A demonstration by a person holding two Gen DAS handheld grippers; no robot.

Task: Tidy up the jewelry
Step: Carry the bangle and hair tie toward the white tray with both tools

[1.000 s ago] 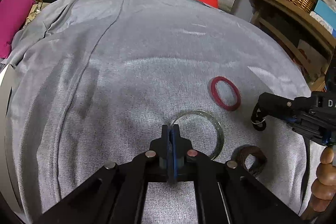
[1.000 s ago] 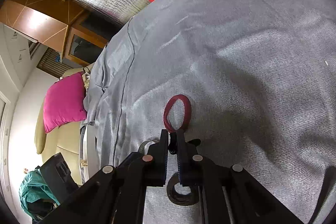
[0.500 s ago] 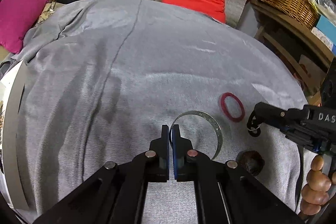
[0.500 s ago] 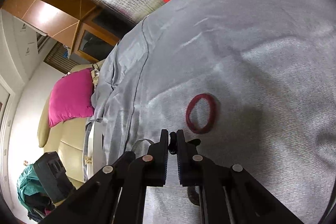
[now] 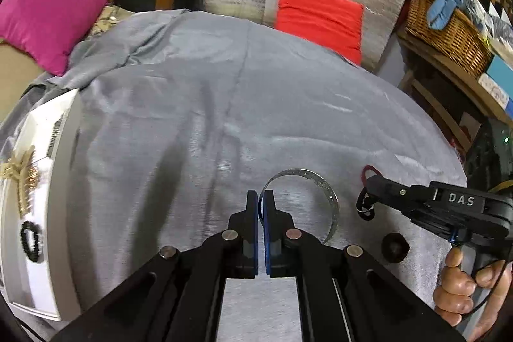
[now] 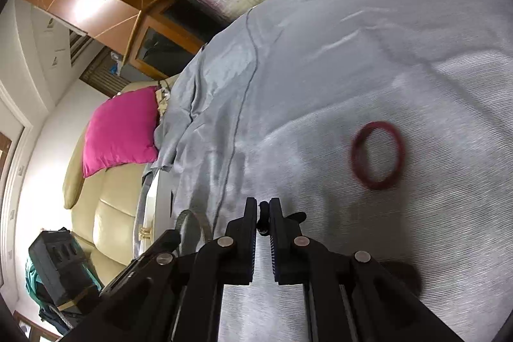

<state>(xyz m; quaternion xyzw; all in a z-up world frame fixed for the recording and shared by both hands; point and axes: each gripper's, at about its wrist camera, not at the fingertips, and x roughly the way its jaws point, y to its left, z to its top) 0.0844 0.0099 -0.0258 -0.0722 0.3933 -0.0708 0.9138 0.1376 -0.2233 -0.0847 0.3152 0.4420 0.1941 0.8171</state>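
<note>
Left gripper (image 5: 260, 202) clenched on wide silver metal bangle (image 5: 330, 197), lifted edge-on for carrying. Right gripper (image 6: 263, 210) pinches small black ring (image 6: 263, 218). Dark red bangle (image 6: 376, 154) ahead-right on grey cloth (image 6: 320, 53). White jewelry tray (image 5: 54, 149) far left, likely destination.

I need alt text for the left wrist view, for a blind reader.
The left gripper, jaws shut, holds a thin silver metal bangle over a grey cloth-covered table. To the right, the right gripper carries a small black ring; a white jewelry tray lies left.
</note>
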